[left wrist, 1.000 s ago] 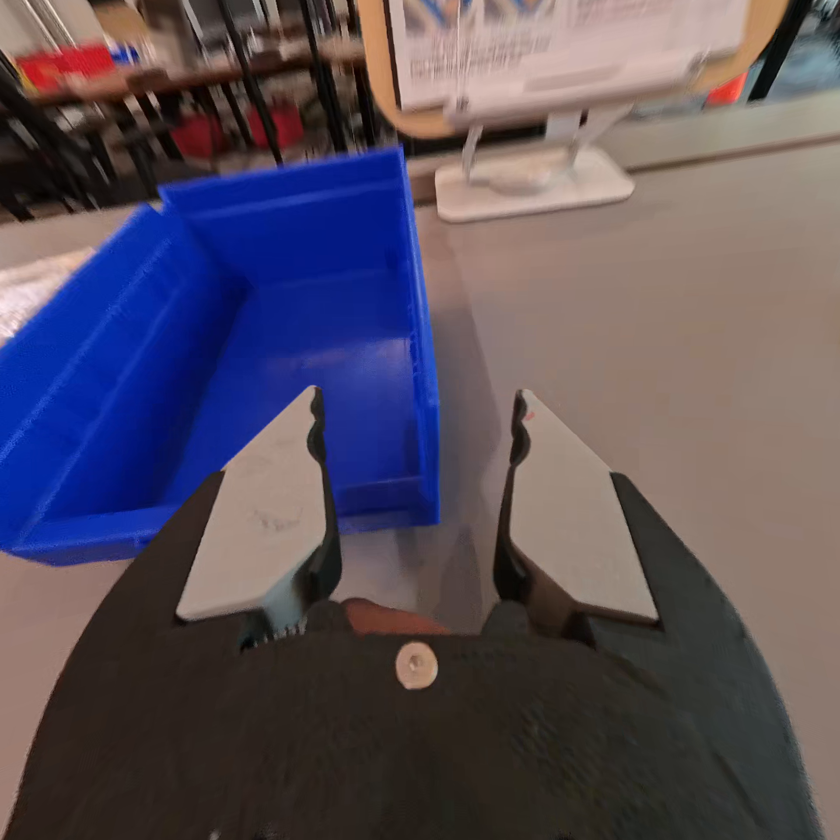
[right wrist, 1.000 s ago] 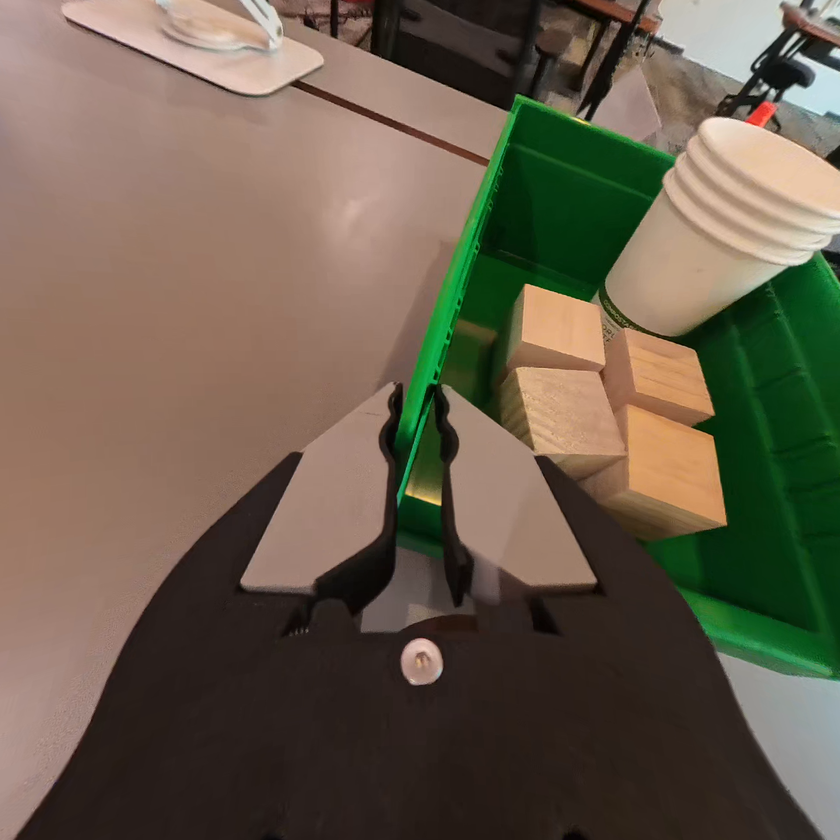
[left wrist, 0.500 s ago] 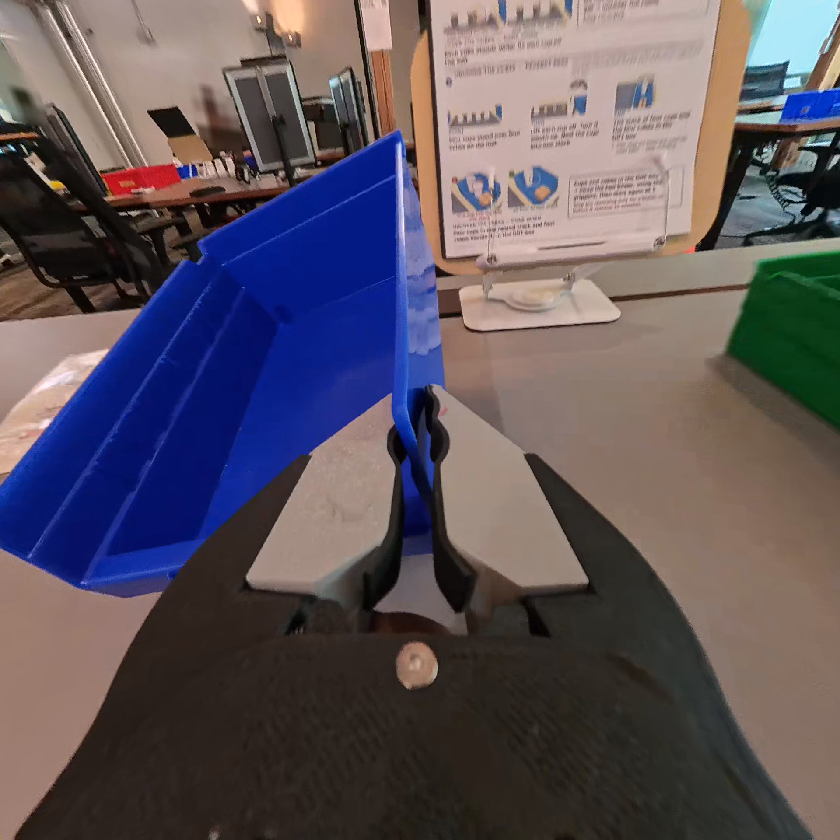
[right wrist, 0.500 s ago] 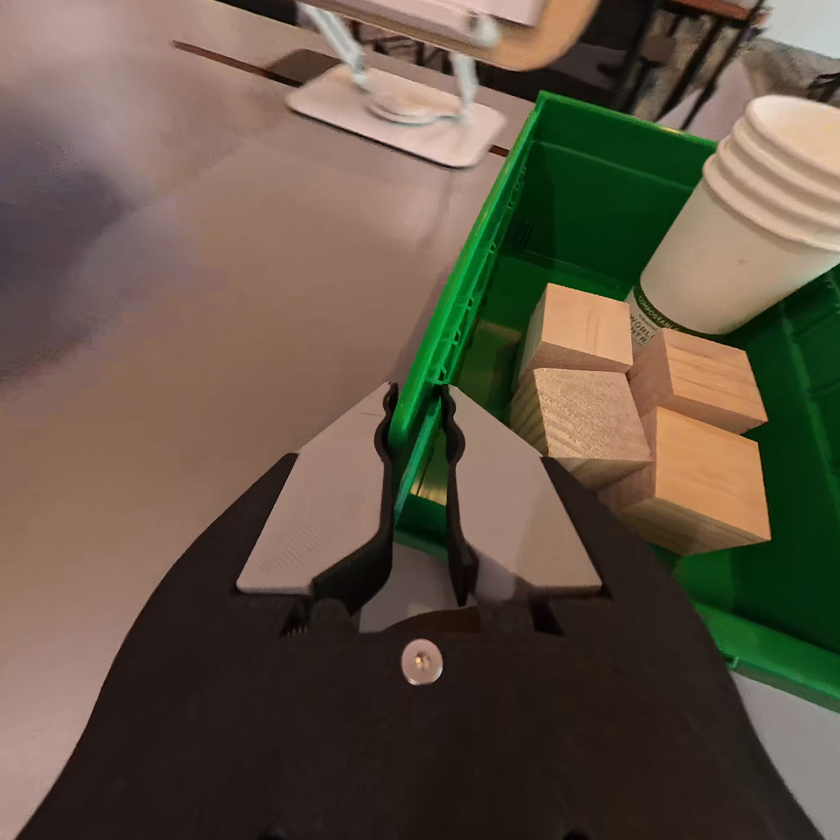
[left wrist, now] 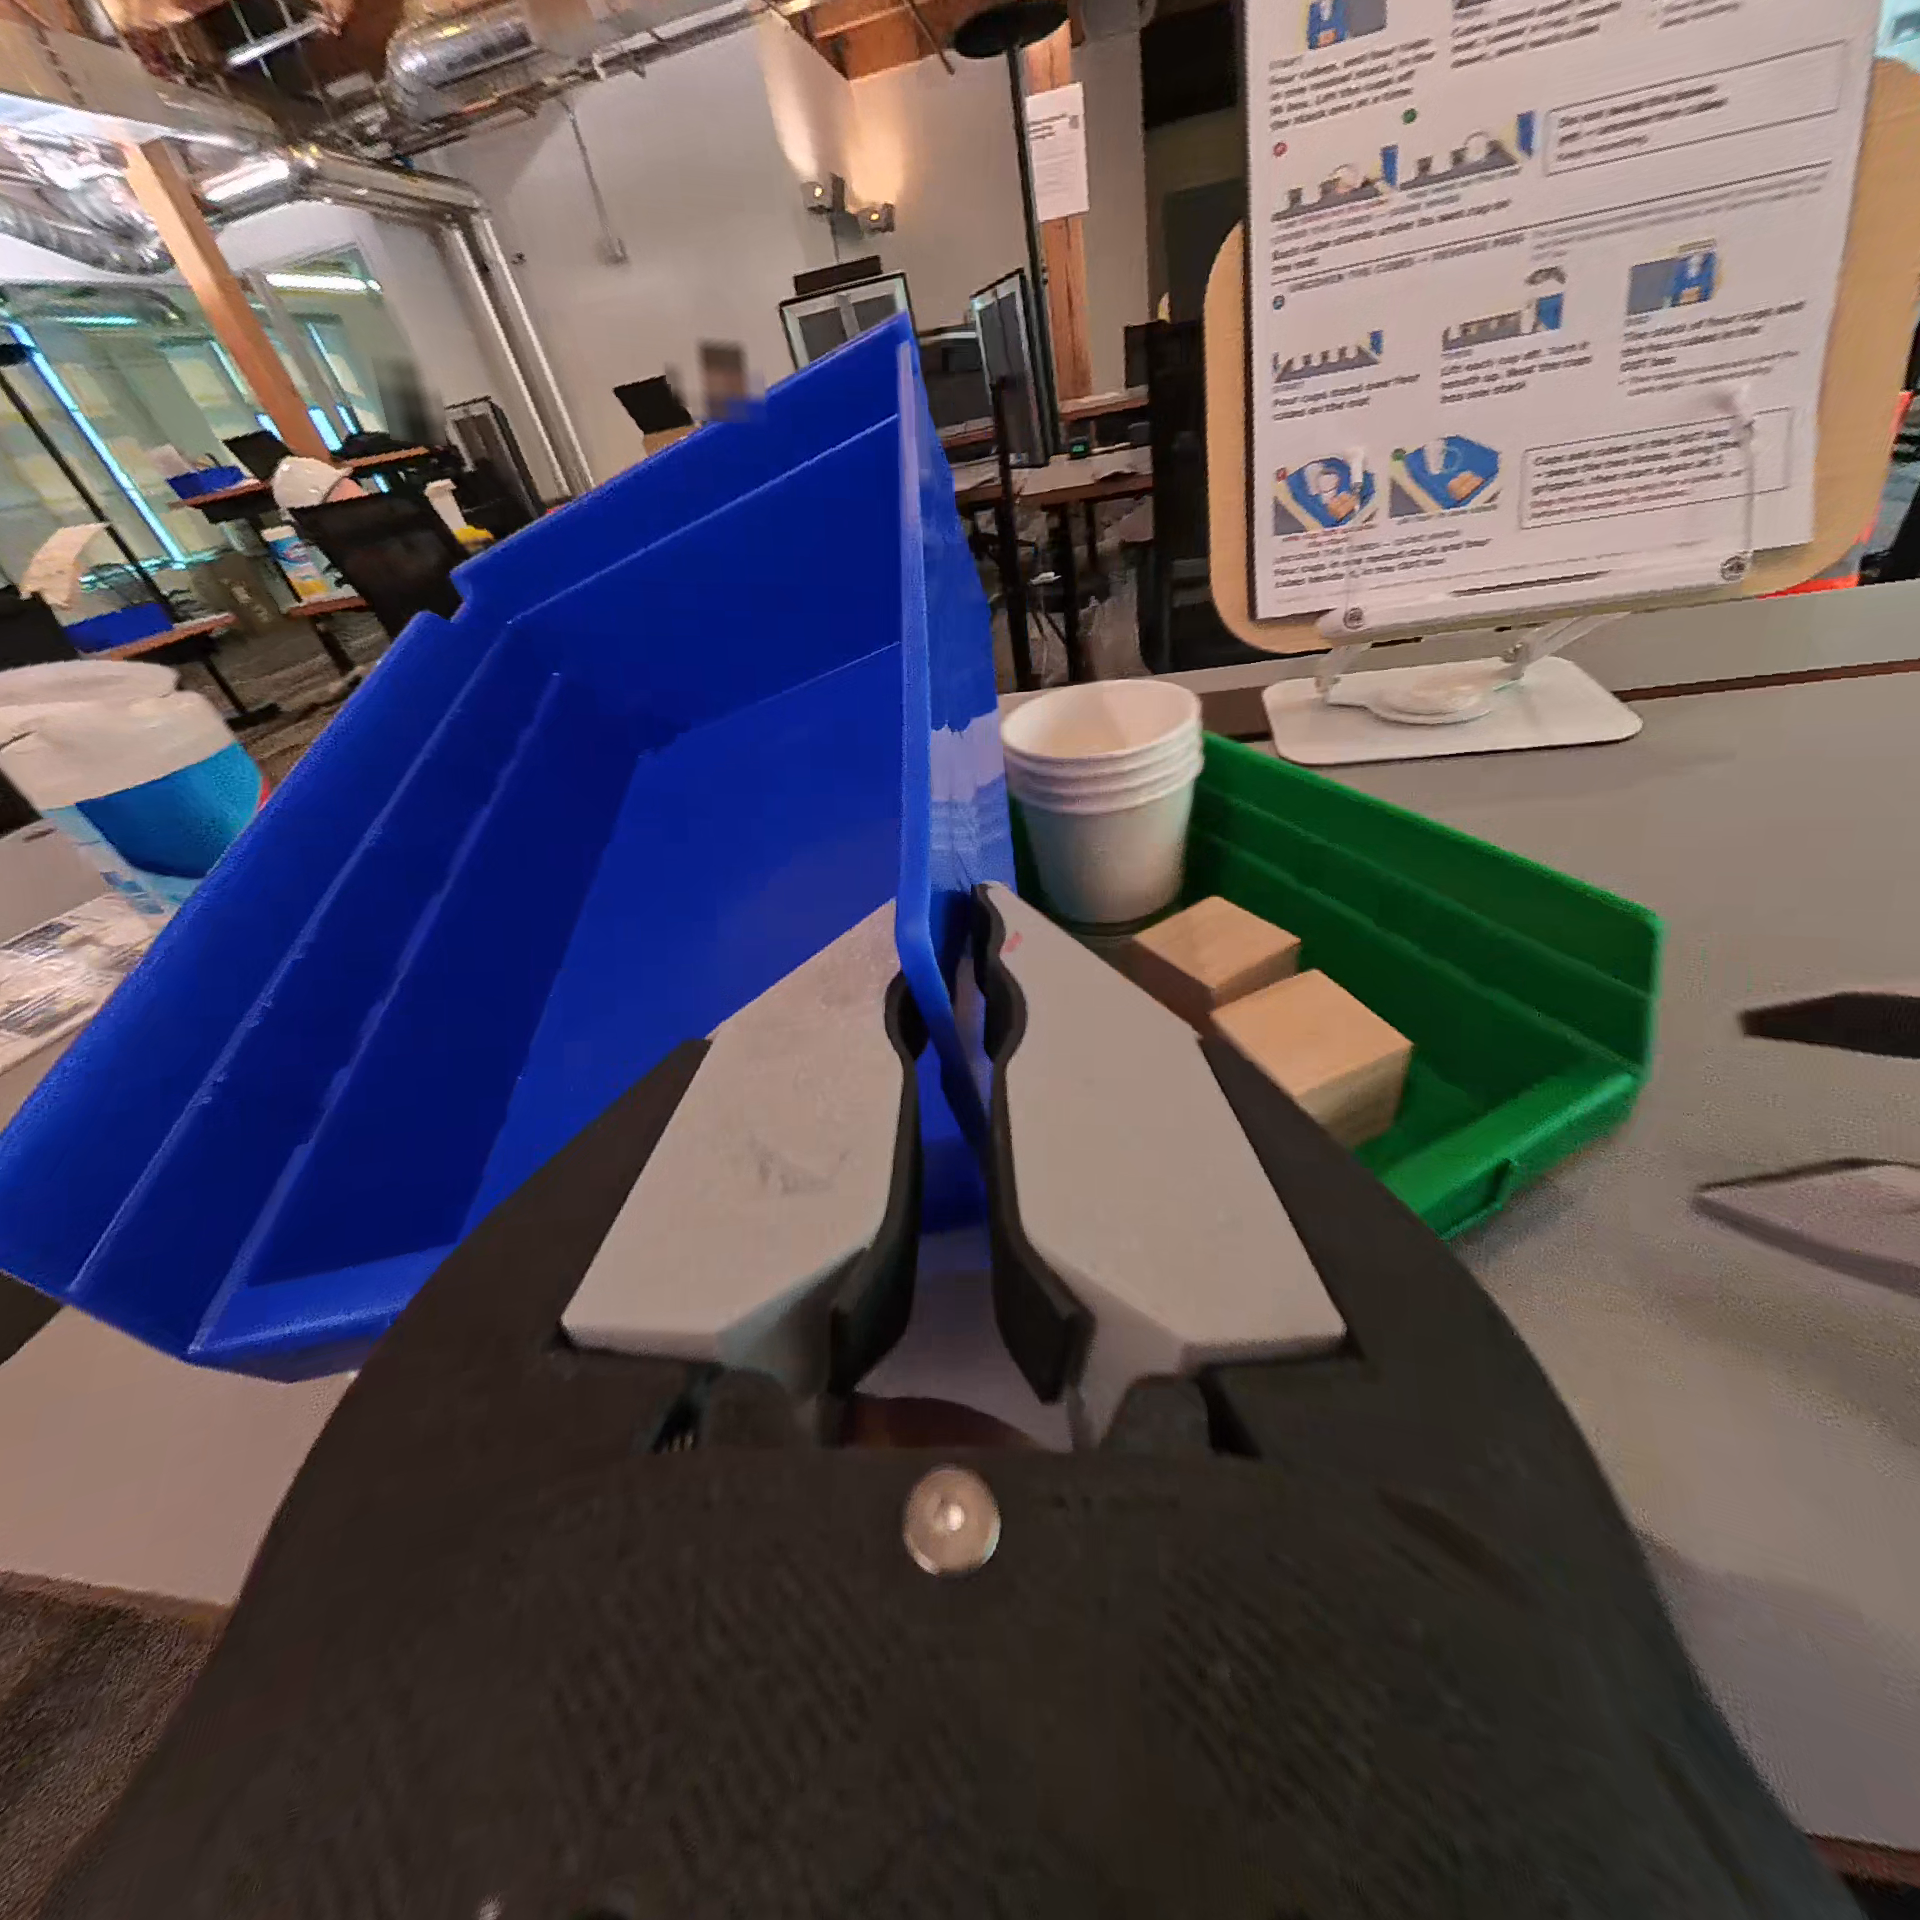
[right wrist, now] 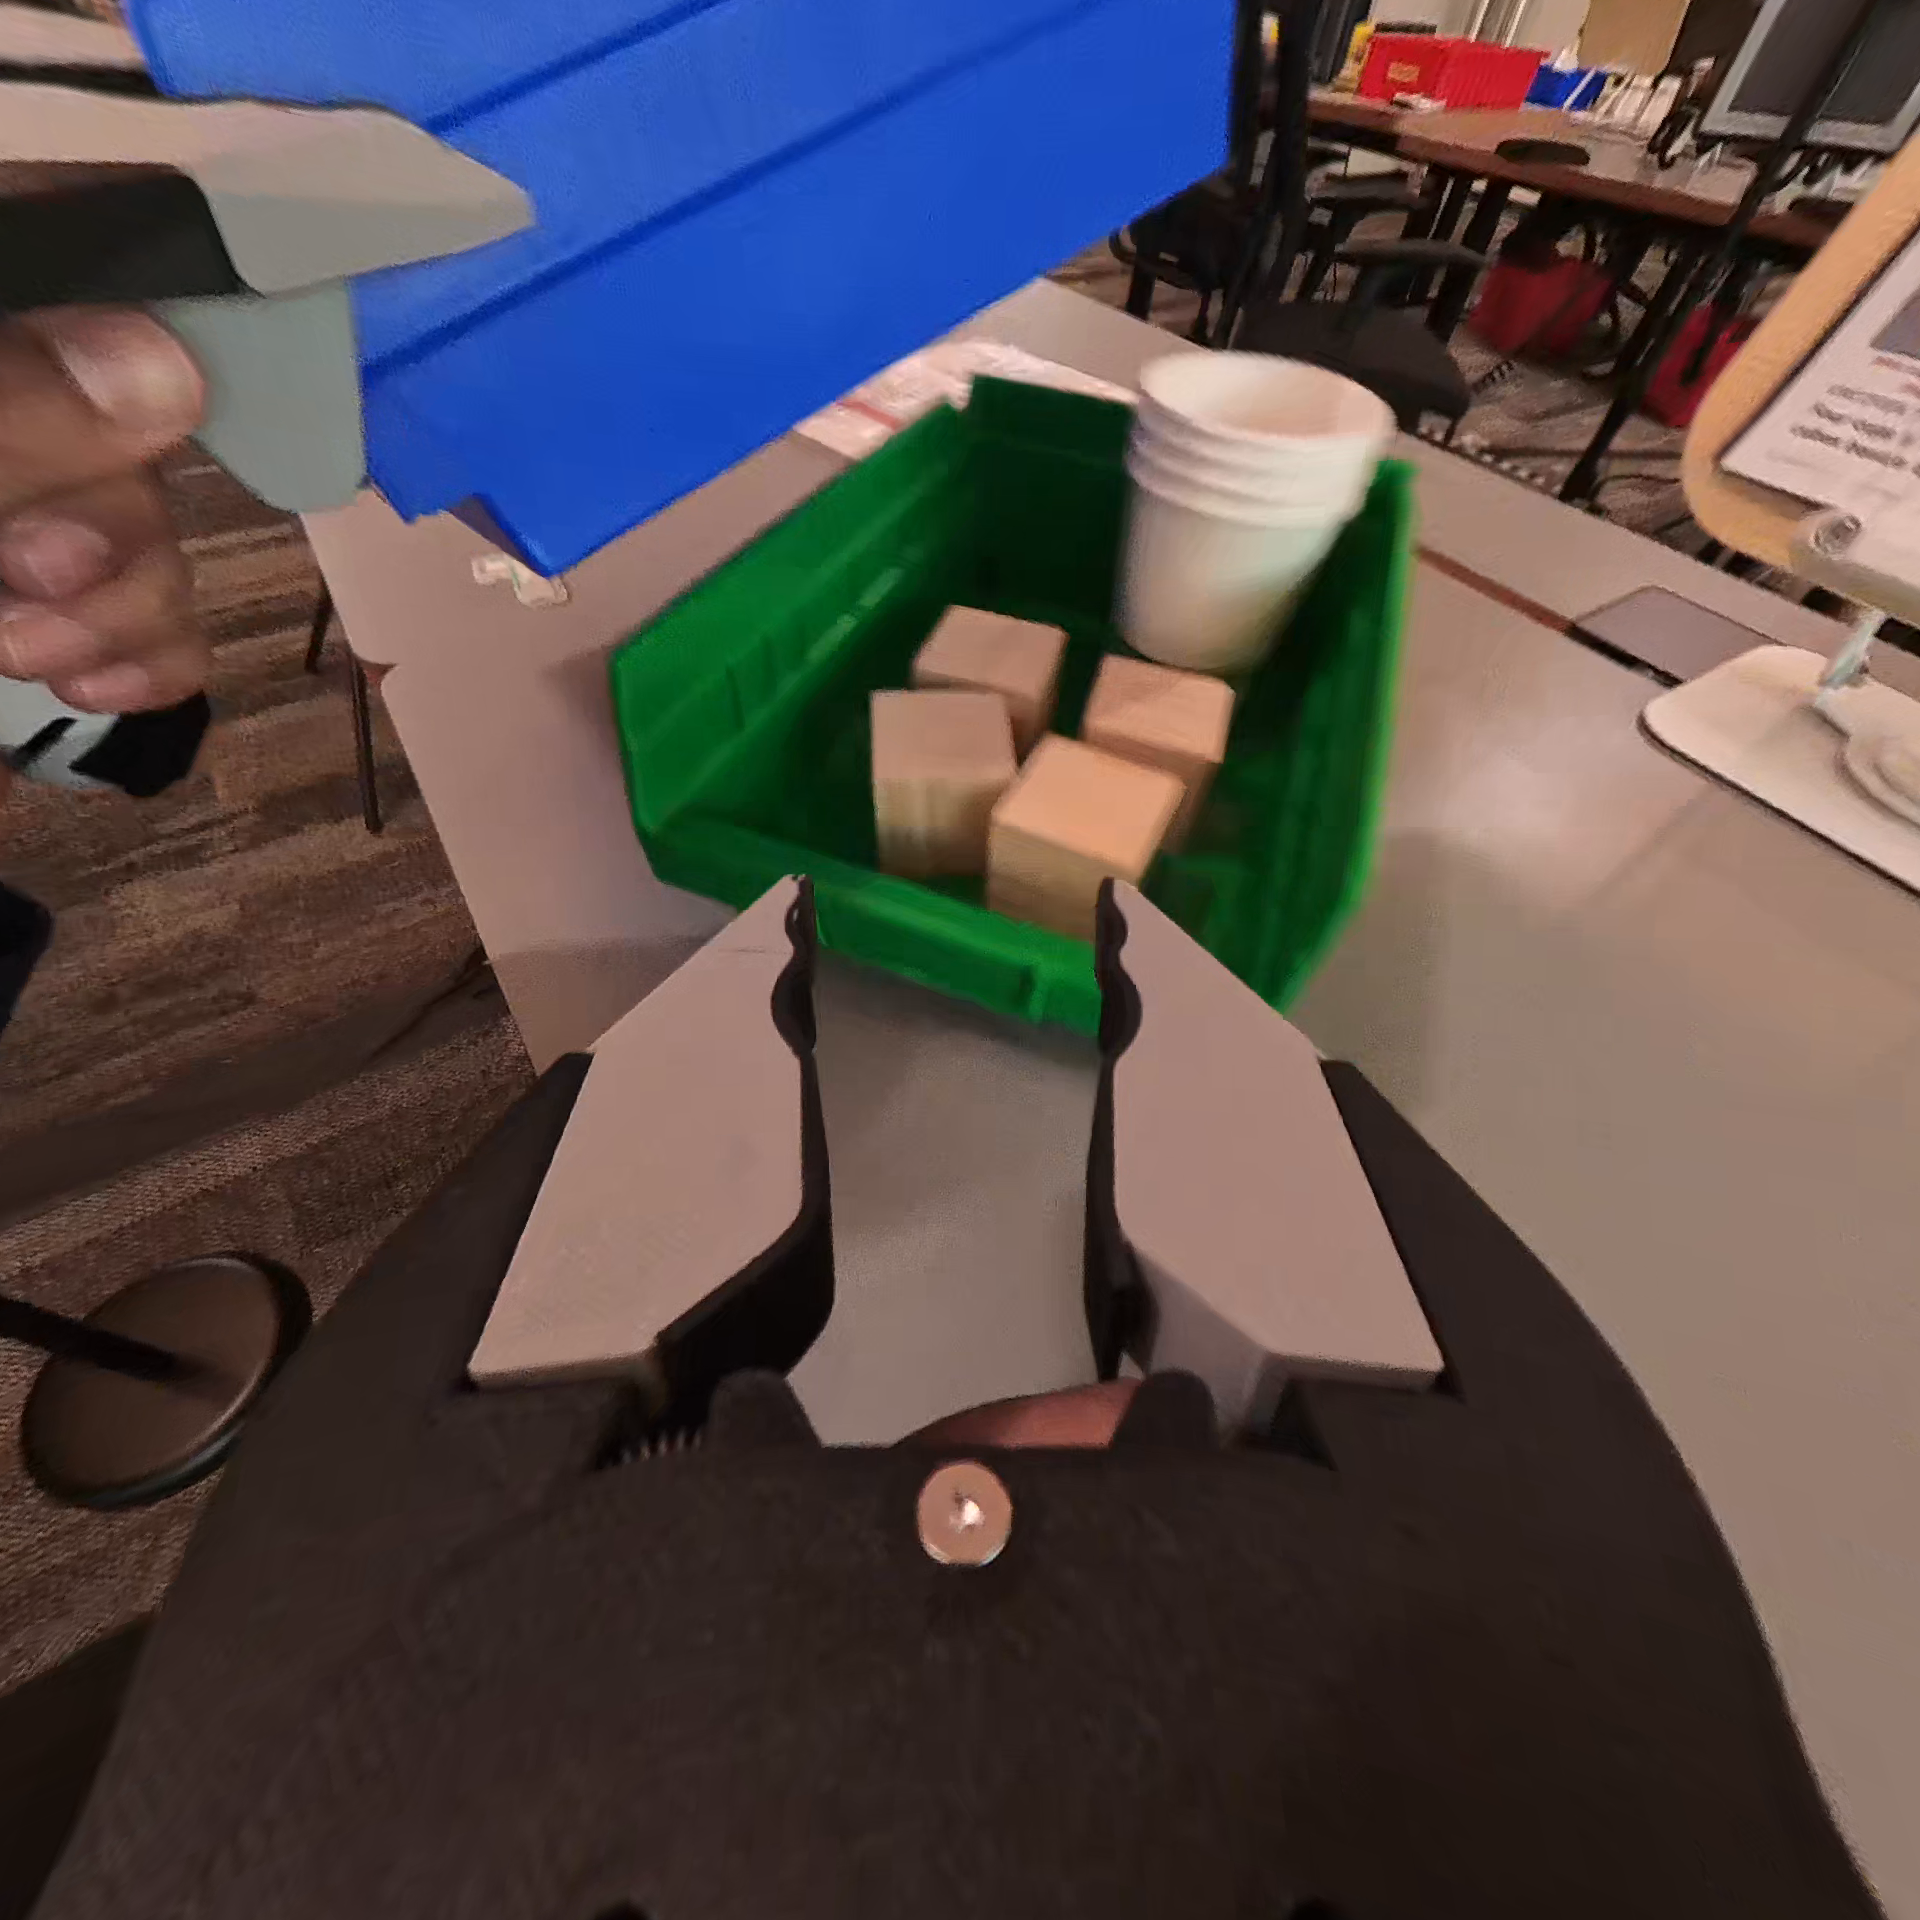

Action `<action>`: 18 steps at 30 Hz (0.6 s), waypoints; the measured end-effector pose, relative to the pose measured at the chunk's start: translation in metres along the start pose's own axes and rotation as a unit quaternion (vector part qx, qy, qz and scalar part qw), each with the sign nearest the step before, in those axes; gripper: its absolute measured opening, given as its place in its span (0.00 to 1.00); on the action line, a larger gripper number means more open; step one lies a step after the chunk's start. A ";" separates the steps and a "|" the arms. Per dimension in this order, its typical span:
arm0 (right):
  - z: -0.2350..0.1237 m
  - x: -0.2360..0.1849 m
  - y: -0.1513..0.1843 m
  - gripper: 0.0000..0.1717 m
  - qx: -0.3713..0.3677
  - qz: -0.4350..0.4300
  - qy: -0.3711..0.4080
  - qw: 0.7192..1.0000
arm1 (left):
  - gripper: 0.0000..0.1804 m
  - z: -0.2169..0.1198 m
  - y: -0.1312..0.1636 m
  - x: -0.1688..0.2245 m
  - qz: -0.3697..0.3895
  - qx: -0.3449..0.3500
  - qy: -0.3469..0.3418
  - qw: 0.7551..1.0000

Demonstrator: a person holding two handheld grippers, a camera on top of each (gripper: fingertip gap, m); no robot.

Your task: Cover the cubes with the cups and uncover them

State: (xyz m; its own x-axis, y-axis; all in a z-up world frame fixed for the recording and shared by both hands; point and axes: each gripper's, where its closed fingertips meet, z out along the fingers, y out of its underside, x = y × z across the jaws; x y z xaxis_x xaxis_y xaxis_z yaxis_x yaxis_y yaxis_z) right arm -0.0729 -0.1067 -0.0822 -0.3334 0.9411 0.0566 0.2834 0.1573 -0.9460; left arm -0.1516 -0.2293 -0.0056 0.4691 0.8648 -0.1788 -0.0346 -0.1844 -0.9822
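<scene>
Wooden cubes (right wrist: 1023,748) beyond open right tongs (right wrist: 951,914); left tongs (left wrist: 940,935) clamping blue bin (left wrist: 582,935).

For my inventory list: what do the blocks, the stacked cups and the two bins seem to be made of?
Blocks: likely unfinished wood, pale with faint grain.
Cups: probably paper, matte white with rolled rims.
Blue bin and green bin: apparently moulded plastic, smooth, slightly glossy, ribbed walls.

Place: you're in an open-plan office workspace.
Upper left: exposed ducts (left wrist: 436,62), glass partitions (left wrist: 156,395).
Centre: desks (left wrist: 1049,488) with monitors (left wrist: 842,322).
Floor: carpet (right wrist: 208,935).
</scene>
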 end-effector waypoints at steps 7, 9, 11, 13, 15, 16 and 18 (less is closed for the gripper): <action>-0.067 0.058 0.038 0.32 0.003 0.035 0.005 0.999 | 0.02 -0.022 -0.030 0.044 0.009 0.050 0.052 0.997; -0.096 0.089 0.044 0.32 0.019 0.053 0.036 0.998 | 0.02 -0.025 -0.047 0.080 0.028 0.066 0.089 0.993; -0.128 0.120 0.049 0.31 0.038 0.085 0.063 0.994 | 0.02 -0.028 -0.062 0.127 0.045 0.082 0.137 0.986; -0.162 0.143 0.053 0.31 0.059 0.117 0.078 0.988 | 0.02 -0.033 -0.072 0.179 0.052 0.098 0.198 0.974; -0.192 0.159 0.060 0.31 0.073 0.133 0.090 0.984 | 0.02 -0.039 -0.074 0.235 0.061 0.110 0.262 0.957; -0.206 0.167 0.066 0.32 0.073 0.135 0.101 0.983 | 0.02 -0.041 -0.071 0.263 0.069 0.110 0.291 0.948; -0.229 0.182 0.081 0.32 0.062 0.138 0.127 0.980 | 0.02 -0.043 -0.057 0.320 0.076 0.096 0.344 0.931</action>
State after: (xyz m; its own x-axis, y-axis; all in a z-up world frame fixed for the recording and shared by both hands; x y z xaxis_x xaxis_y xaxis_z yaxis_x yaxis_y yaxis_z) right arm 0.0955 0.1455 -0.0756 -0.0199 0.9894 -0.1438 0.2152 -0.1362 -0.9670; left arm 0.0385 0.0381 -0.0043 0.8980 0.3200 -0.3021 -0.2721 -0.1358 -0.9526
